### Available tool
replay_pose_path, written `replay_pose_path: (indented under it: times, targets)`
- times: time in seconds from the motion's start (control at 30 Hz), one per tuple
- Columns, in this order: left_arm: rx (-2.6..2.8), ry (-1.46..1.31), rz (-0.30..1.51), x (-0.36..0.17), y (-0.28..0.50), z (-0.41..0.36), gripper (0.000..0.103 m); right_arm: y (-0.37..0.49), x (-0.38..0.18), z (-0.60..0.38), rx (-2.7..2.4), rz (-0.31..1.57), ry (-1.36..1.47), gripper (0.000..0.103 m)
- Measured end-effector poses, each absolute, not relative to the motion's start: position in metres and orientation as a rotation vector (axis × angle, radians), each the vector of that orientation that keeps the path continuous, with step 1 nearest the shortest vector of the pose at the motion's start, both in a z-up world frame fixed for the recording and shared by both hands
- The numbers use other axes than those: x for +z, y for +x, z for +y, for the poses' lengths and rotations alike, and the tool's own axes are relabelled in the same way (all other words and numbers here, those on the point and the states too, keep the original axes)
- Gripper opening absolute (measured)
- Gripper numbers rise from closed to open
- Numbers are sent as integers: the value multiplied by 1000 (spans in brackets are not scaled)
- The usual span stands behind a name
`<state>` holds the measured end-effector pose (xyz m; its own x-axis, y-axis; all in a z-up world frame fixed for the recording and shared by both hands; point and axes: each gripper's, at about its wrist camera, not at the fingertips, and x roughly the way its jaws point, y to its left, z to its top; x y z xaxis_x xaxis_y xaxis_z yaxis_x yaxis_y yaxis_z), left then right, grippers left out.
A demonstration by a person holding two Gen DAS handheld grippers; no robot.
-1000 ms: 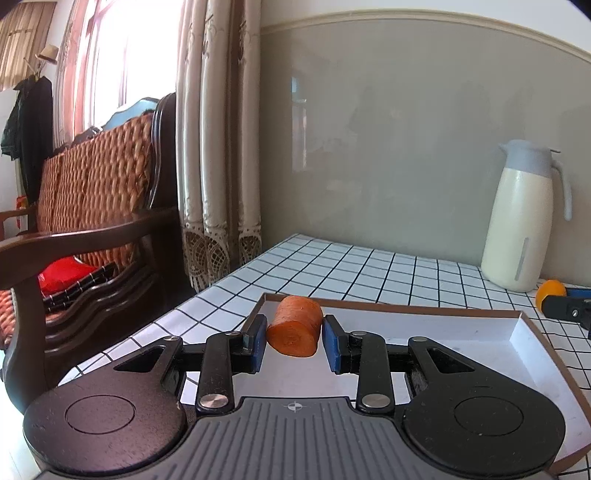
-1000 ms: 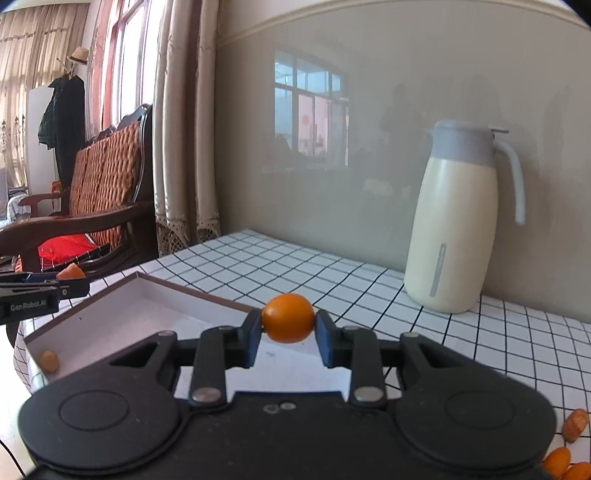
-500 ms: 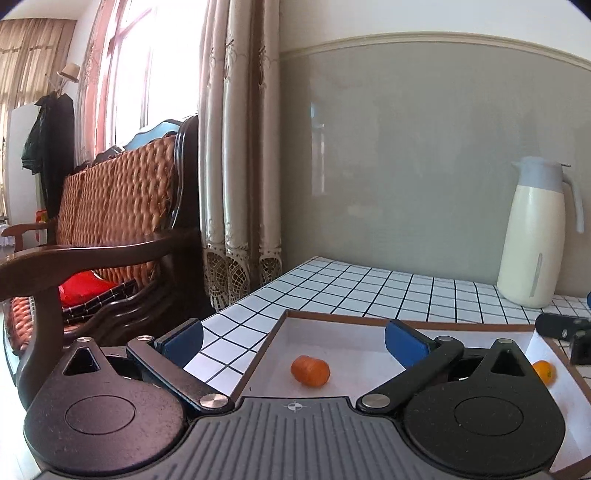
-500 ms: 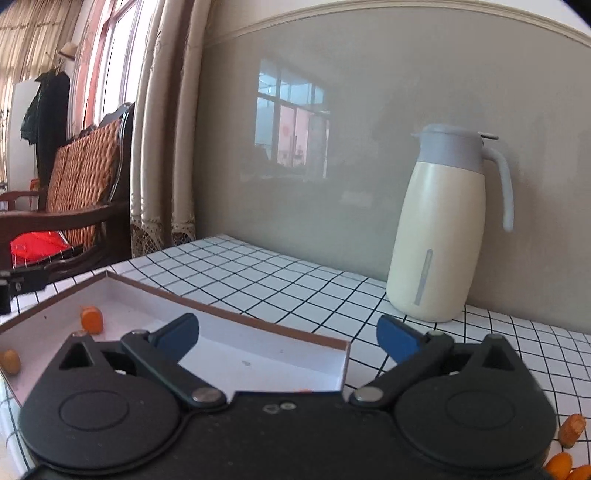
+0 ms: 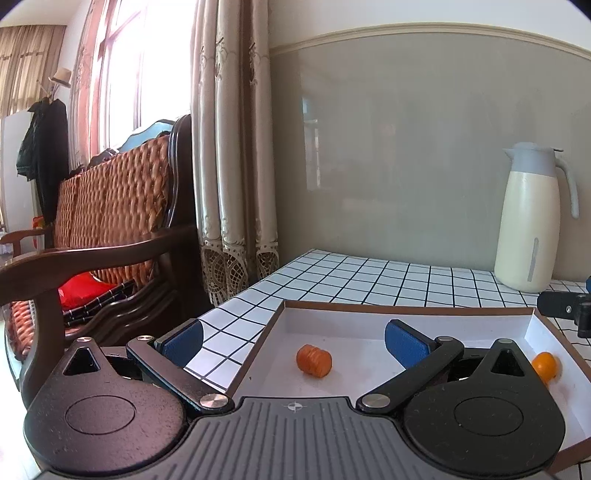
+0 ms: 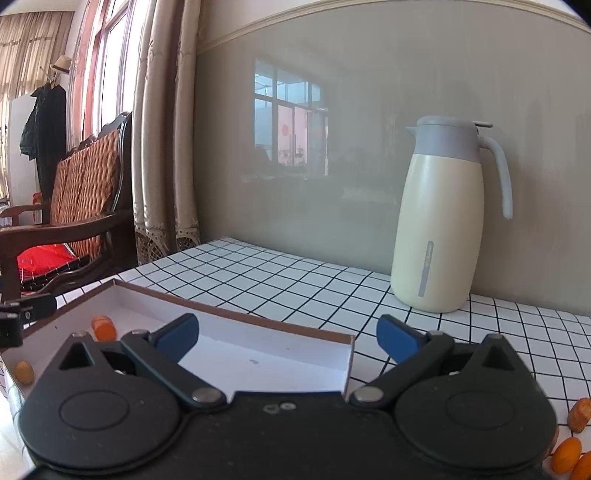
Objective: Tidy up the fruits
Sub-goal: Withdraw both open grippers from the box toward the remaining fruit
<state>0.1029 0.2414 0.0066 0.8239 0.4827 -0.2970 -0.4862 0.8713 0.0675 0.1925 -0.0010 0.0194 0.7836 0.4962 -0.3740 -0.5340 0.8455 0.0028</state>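
Carrot piece (image 5: 314,360) lies in tray (image 5: 369,306) between open left claw (image 5: 293,341) jaws.

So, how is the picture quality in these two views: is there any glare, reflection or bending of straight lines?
Left wrist view: the window is blown out to white, and the wall trim bows from fisheye distortion. Right wrist view: the glossy wall panel mirrors a window, and the tablecloth grid curves toward the edges. Both views are sharp, with dark corners.

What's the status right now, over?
Left claw and right claw open, empty. Carrot and orange in the tray. More pieces on the table. Nothing in the way.
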Motion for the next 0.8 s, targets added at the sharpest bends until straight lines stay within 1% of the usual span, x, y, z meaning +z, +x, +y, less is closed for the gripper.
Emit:
replay_pose_path:
  times: [0.37, 0.8]
  targets:
    - [512, 20, 295, 15, 91, 228, 103, 180, 26, -14, 541, 368, -111, 97]
    - [460, 23, 269, 24, 56, 191, 103, 148, 37, -52, 494, 338, -72, 97]
